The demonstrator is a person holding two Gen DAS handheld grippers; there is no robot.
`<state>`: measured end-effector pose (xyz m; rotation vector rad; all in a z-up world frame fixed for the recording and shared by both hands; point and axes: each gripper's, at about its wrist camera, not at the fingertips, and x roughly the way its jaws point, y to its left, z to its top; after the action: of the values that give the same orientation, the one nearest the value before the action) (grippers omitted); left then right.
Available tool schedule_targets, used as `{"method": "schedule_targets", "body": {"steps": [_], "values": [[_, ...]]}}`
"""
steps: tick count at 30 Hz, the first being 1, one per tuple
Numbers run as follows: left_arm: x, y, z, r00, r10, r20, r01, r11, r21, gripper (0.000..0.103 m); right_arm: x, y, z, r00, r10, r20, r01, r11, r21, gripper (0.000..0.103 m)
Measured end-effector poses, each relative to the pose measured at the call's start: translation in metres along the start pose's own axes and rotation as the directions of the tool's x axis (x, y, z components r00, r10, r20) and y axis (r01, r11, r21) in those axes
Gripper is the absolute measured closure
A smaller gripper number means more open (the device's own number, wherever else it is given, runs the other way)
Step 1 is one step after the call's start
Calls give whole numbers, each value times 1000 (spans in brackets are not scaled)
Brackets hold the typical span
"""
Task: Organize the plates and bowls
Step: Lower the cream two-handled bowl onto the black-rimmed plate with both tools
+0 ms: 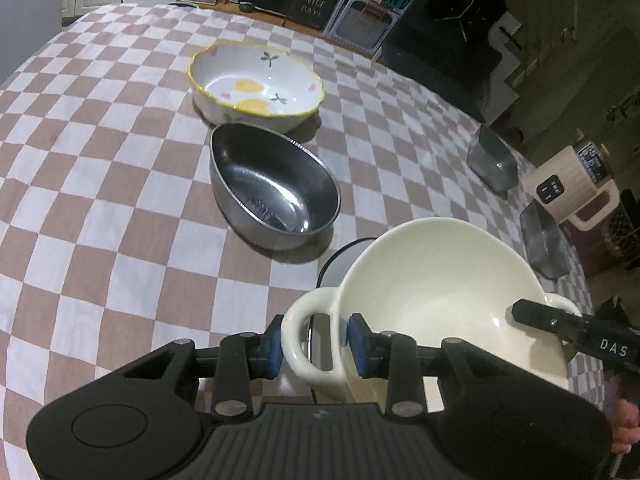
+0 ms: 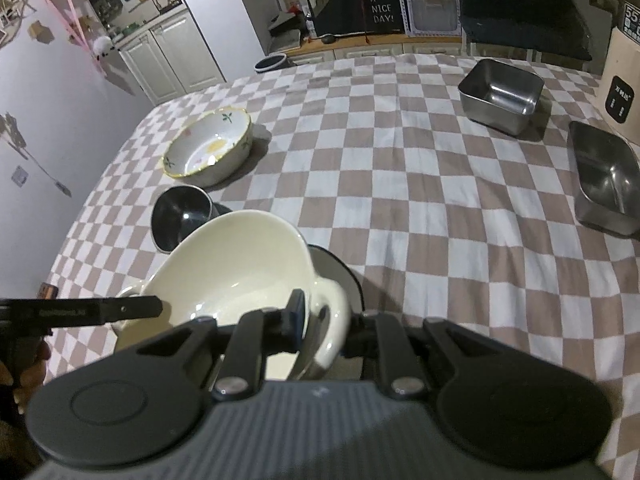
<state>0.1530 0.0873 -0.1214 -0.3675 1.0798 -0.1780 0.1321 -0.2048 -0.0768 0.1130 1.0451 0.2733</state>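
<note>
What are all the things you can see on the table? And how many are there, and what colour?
tablecloth: one, brown and white checks, covering the table
flowery bowl: one, white with a yellow rim, far side
oval metal bowl: one, silver, just in front of the flowery bowl
cream bowl: one, two handles, tilted, nearest
plate: one, dark rim, under the cream bowl
metal trays: two, silver, right side
appliance: one, beige, beyond the table's right edge
left gripper: black, blue pads, astride one bowl handle
right gripper: black, clamped on the cream bowl's other side
</note>
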Motion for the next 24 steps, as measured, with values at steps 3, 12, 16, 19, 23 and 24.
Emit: {"method": "schedule_targets", "body": {"steps": [3,12,16,19,23,24], "values": [[6,1,0,1000,15,-9,-14,1000,3,66,4,2,1,1000,-12,-10,12,1000,-9,83],[17,3,1,999,36,-28,-36,999,-1,63,16,11,4,999,-39,-37,38,999,-39,83],[20,0,0,999,41,-34,-40,999,19,63,18,10,5,997,-52,-49,50,998,-41,83],[24,-3,-1,997,49,-52,-47,998,37,63,21,7,5,995,-67,-75,64,997,-45,82],[25,-7,-2,996,64,-57,-60,996,70,62,28,6,1,989,-97,-116,89,994,-70,79],[26,-7,-2,996,65,-59,-61,996,69,62,28,5,1,988,-98,-121,89,993,-74,79]]}}
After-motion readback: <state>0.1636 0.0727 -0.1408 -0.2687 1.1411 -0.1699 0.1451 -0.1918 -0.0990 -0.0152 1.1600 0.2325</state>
